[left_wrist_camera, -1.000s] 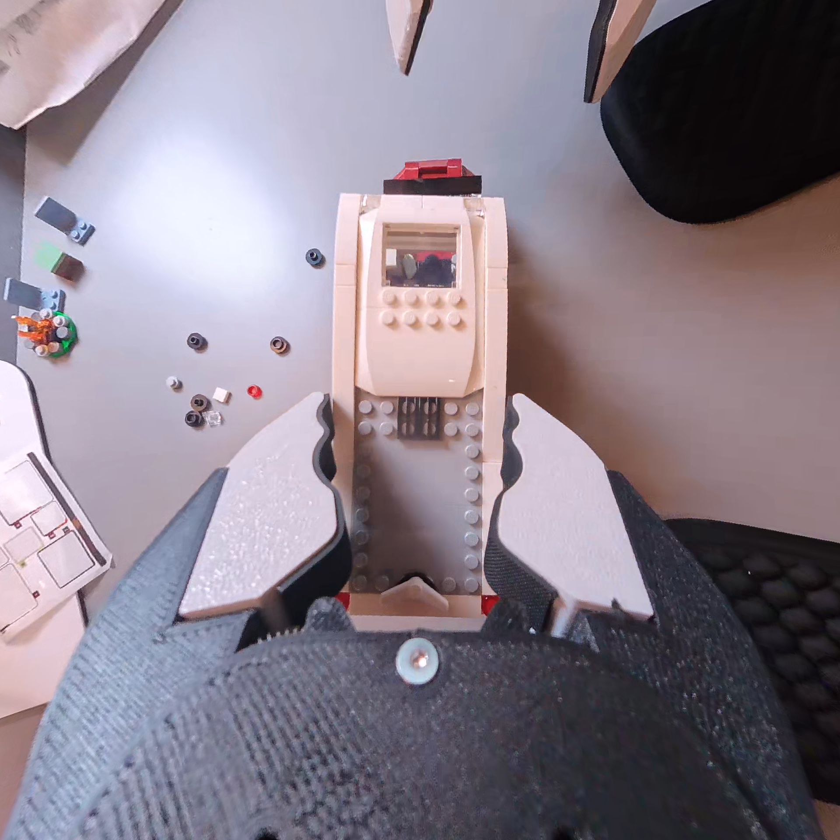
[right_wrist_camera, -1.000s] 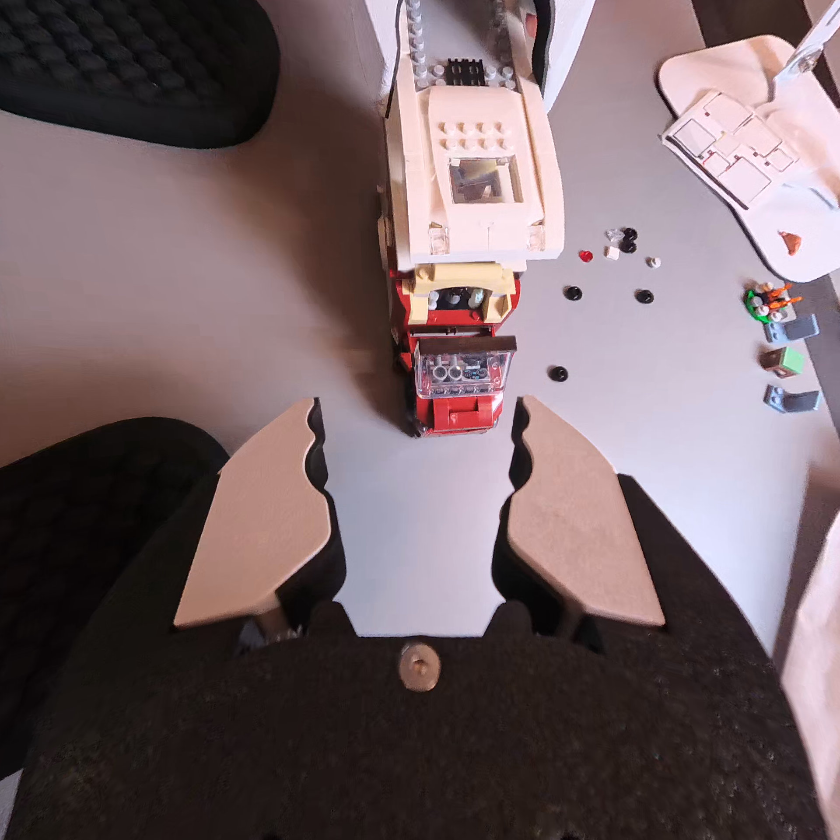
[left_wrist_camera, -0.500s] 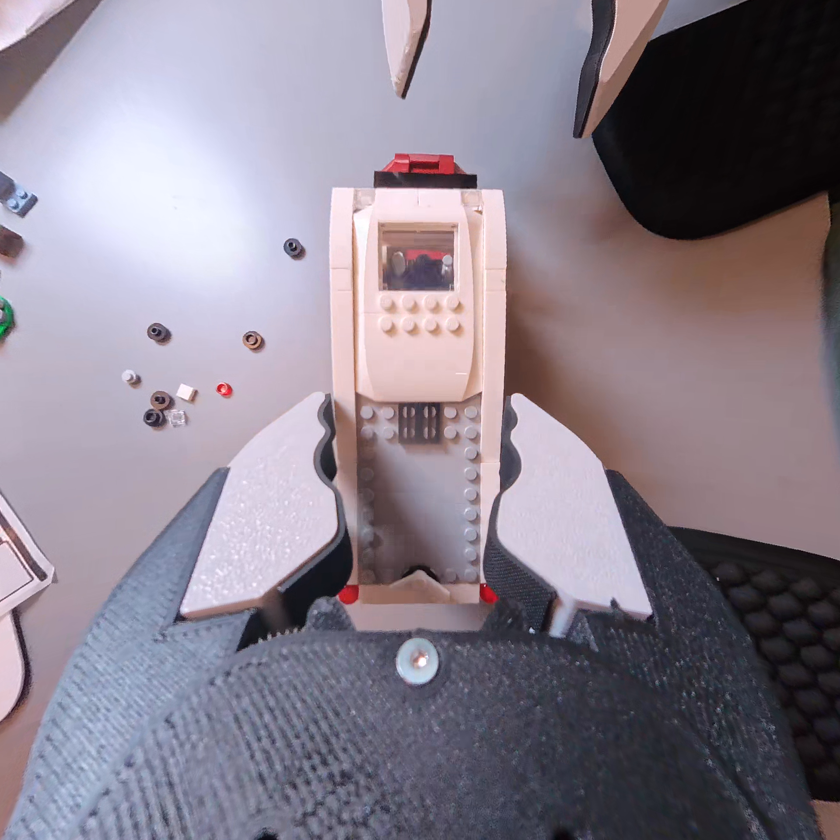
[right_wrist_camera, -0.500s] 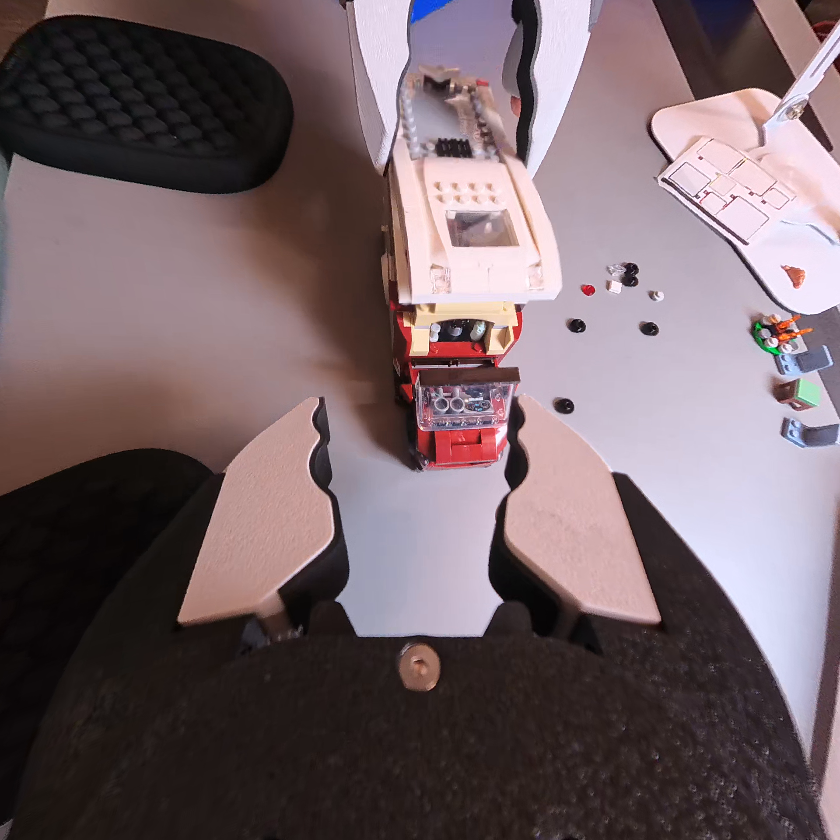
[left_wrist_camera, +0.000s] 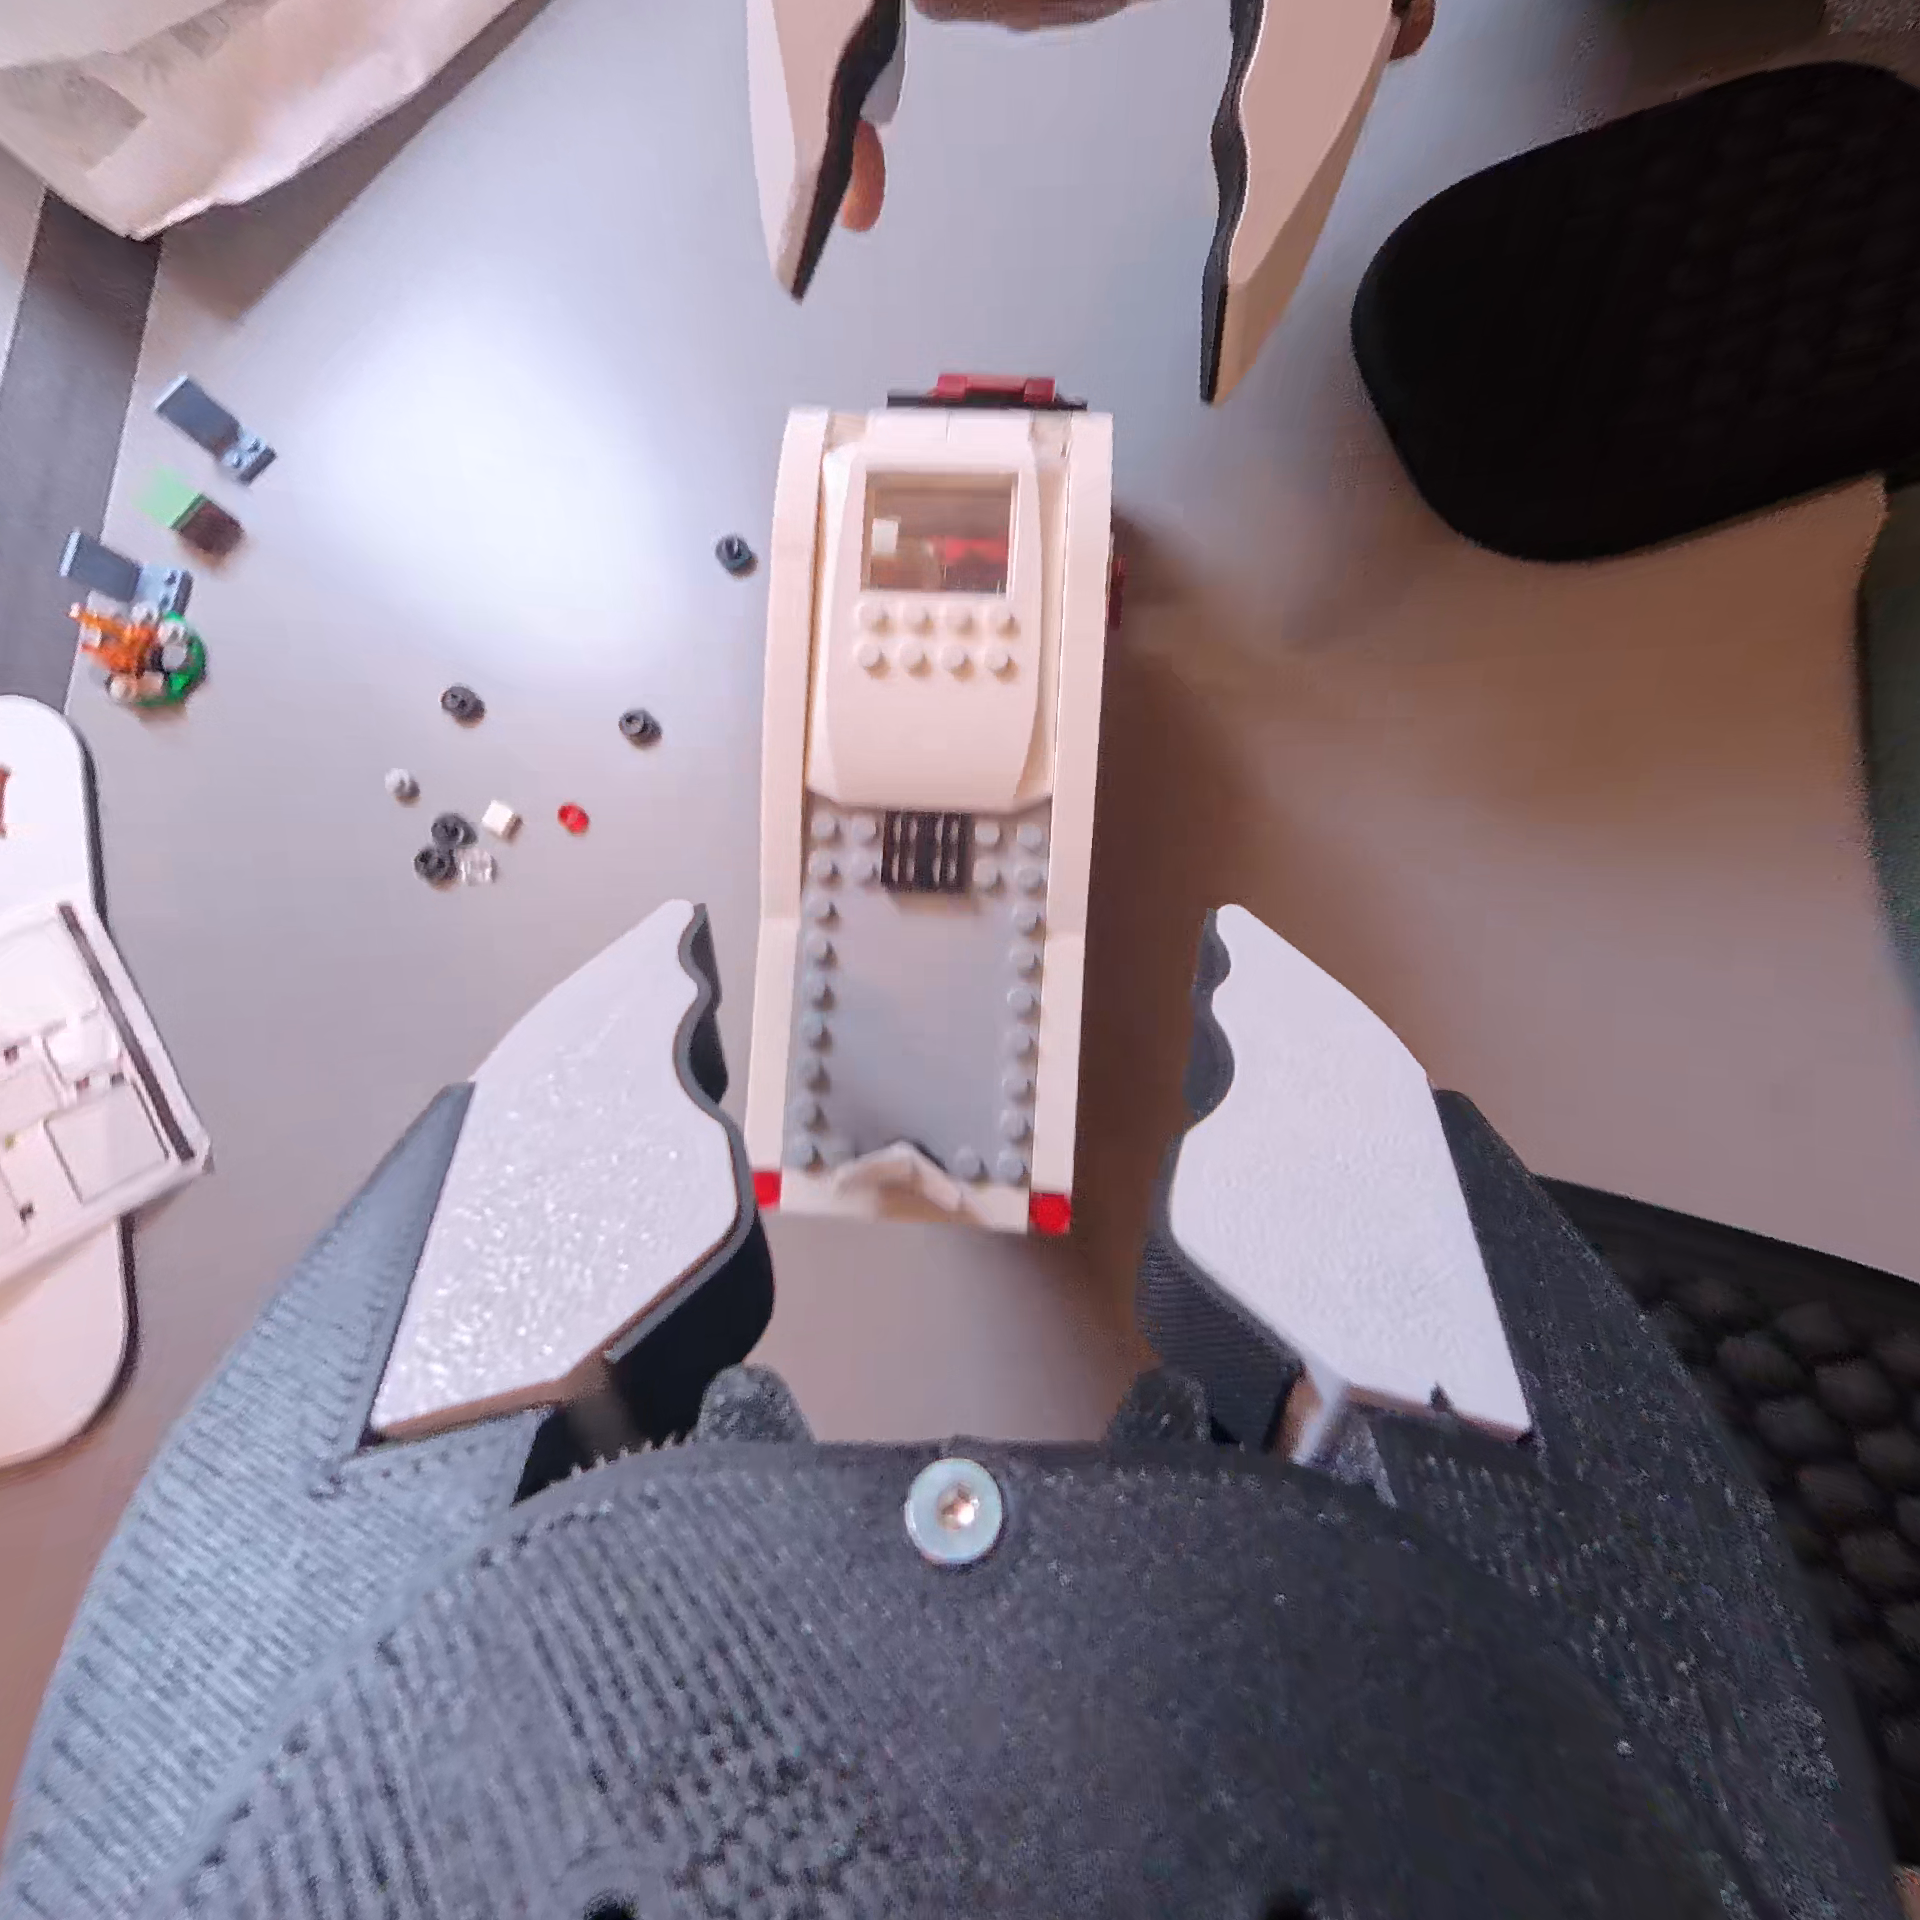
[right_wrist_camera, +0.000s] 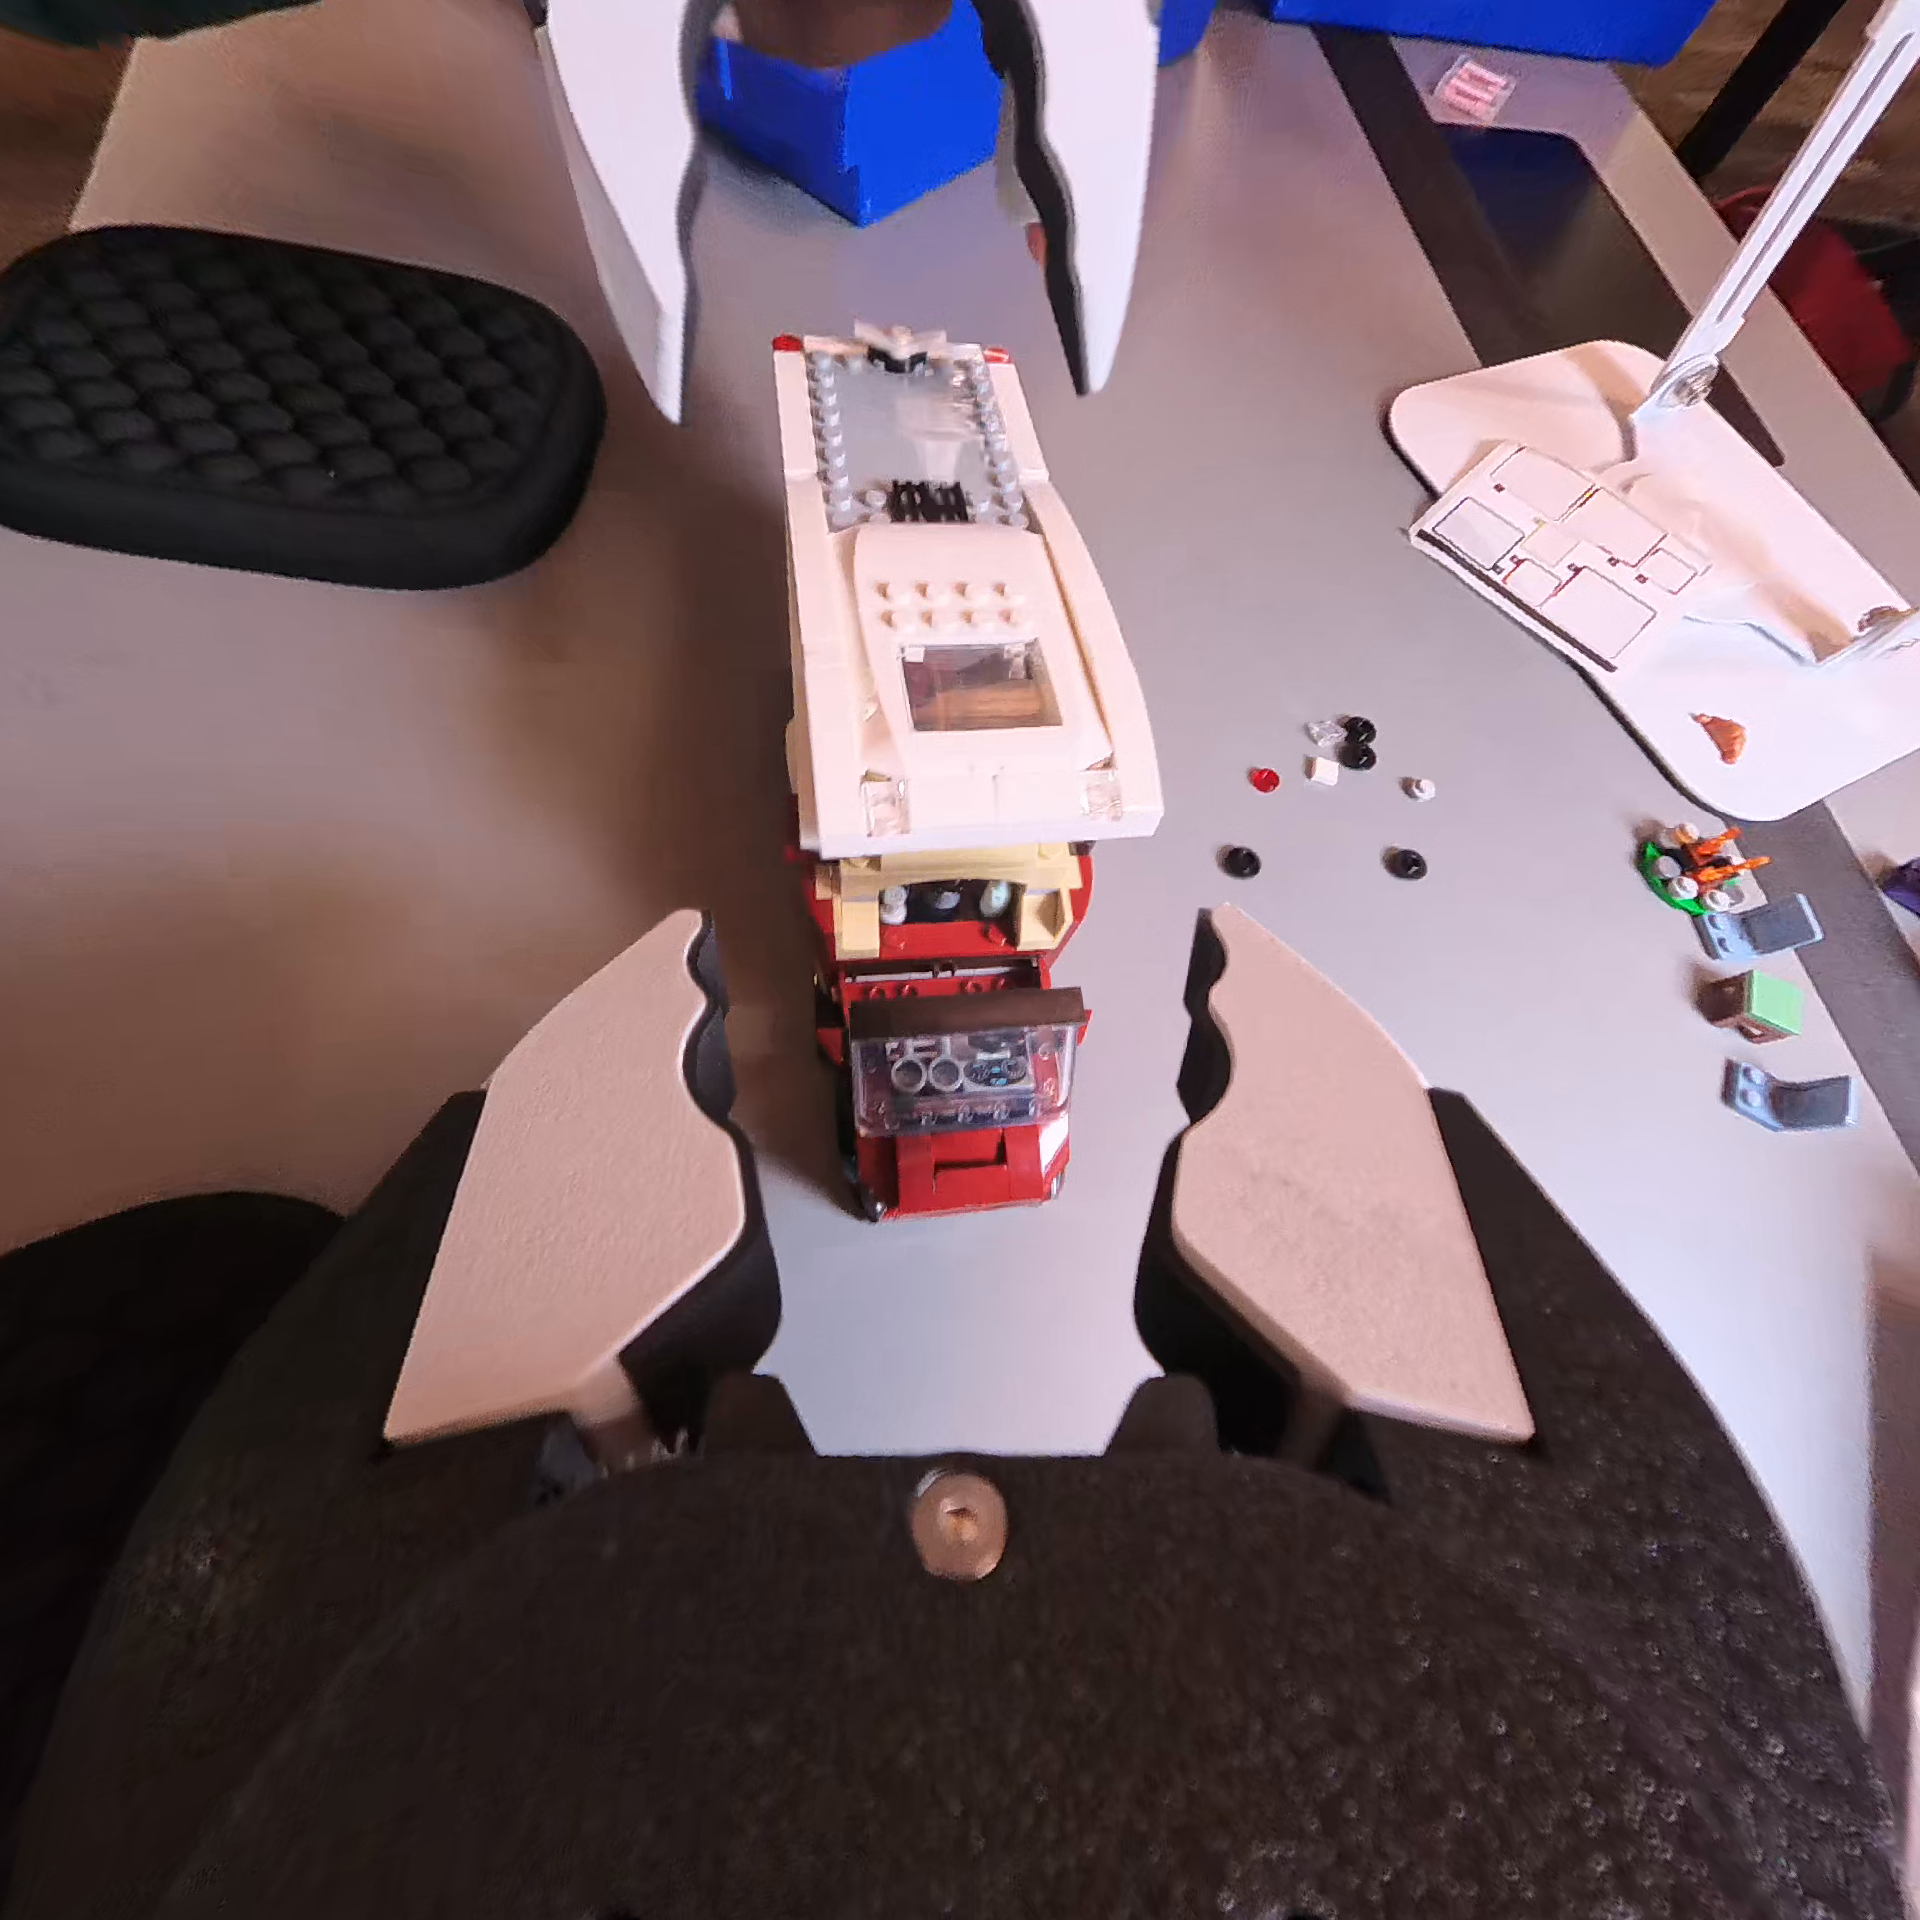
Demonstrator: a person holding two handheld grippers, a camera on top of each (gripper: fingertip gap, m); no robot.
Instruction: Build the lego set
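Observation:
A brick-built van [left_wrist_camera: 935, 727] with a white roof and a dark red body stands on the grey table [left_wrist_camera: 1403, 831]. My left gripper [left_wrist_camera: 953, 914] is open. The van's rear end lies between its fingers. The left pad is just beside the van's side and the right pad stands well clear. My right gripper [right_wrist_camera: 953, 920] is open at the other end. The van's red front with its clear windscreen [right_wrist_camera: 956, 1081] sits between its fingers with a gap on each side. Each gripper also shows at the top of the other's view: the right gripper [left_wrist_camera: 1006, 343] and the left gripper [right_wrist_camera: 878, 400].
Several small loose pieces [left_wrist_camera: 488, 821] and a few small bricks [left_wrist_camera: 197, 520] lie left of the van. A white lamp base with a sticker sheet [right_wrist_camera: 1662, 582] stands beyond them. Black cushions [left_wrist_camera: 1642, 312] [left_wrist_camera: 1787, 1403] lie on the other side. A blue box [right_wrist_camera: 852, 114] is at the table's far end. About 12 cm separates my left fingertips from my right.
My left gripper's pads, which pressed on the van's rear sides, have spread apart and let go of it. My right gripper has opened wider, and the van's front now lies between its fingers.

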